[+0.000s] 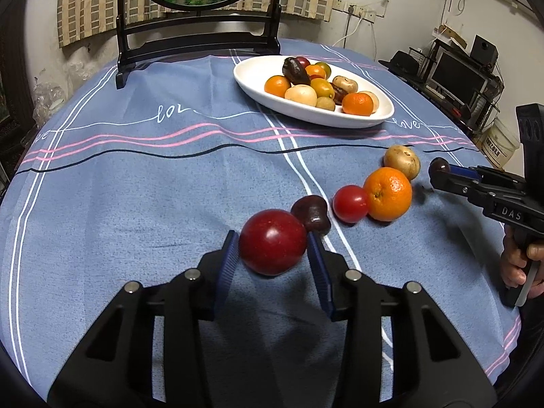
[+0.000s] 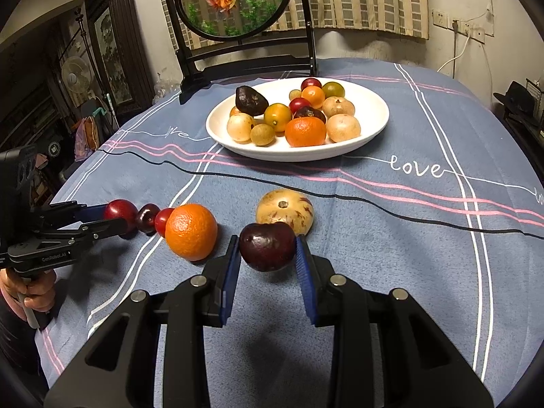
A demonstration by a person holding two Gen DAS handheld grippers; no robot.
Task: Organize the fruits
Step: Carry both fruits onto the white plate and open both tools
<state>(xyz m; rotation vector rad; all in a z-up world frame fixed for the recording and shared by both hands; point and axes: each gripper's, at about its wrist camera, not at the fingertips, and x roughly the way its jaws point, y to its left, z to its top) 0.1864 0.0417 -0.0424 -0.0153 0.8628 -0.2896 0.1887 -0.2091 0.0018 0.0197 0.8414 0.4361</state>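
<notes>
My left gripper (image 1: 272, 236) is shut on a red plum (image 1: 272, 246), its blue pads pressing both sides just above the blue tablecloth. Right behind it lie a dark cherry (image 1: 311, 214), a small red tomato (image 1: 350, 203), an orange (image 1: 387, 193) and a tan round fruit (image 1: 402, 161). My right gripper (image 2: 267, 238) is shut on a dark purple plum (image 2: 267, 246), between the orange (image 2: 191, 232) and the tan fruit (image 2: 285, 212). A white oval plate (image 2: 374, 102) farther back holds several mixed fruits.
A round fish picture on a black stand (image 2: 244, 57) sits at the table's far edge behind the plate (image 1: 251, 78). A hand (image 1: 520, 261) grips the right tool's handle. The table's curved edge drops off to shelves and clutter on both sides.
</notes>
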